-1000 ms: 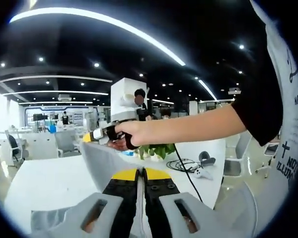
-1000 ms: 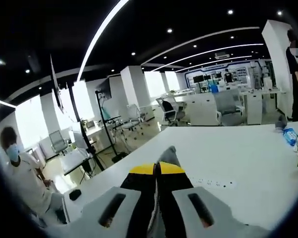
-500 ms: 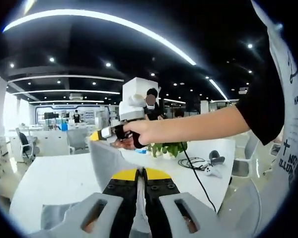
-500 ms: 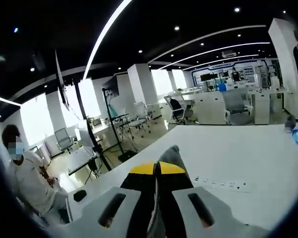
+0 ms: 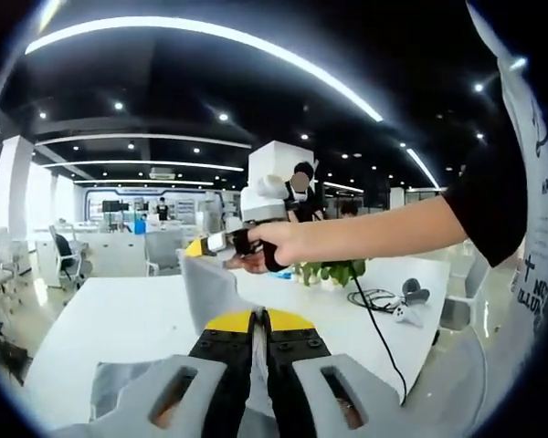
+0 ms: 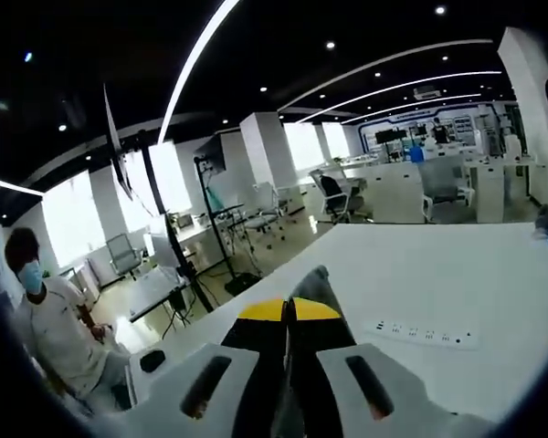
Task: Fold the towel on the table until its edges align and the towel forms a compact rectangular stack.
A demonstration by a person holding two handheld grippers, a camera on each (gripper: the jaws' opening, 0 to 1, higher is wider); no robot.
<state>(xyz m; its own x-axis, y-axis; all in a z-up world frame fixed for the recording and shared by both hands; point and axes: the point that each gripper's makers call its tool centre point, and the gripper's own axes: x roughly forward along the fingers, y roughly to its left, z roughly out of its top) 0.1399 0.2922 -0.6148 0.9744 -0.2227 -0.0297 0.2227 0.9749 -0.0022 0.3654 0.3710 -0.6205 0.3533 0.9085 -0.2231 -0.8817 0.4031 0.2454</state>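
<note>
The fold looks barely begun, or mid-lift: the towel [image 5: 210, 287] is up in the air, not lying in any stack. In the left gripper view the left gripper [image 5: 258, 319] has its jaws pressed together on grey cloth that runs up from between them toward 11 o'clock, where the right gripper [image 5: 221, 244] pinches a corner, the person's hand [image 5: 279, 246] wrapped around its handle. More cloth sags below at 7 o'clock, near the table [image 5: 119, 319].

In the right gripper view the right gripper [image 6: 289, 310] is likewise clenched on the towel [image 6: 310, 283], a grey peak poking up just past the yellow tips at 12 o'clock.

As I judge it, everything remains: bring the two held corners over to the opposite edge, lay them flush, then fold again until the shape is a tight rectangle. No aligned edges can be seen yet.

Room looks generous. The white table [image 6: 457, 283] stretches wide ahead. A power strip [image 6: 423, 333] lies at 3 o'clock, well apart from the cloth. In the left gripper view a plant [image 5: 333, 271] and a cable [image 5: 374, 299] sit toward 3 o'clock, near the far edge; best to lay the towel short of them.
</note>
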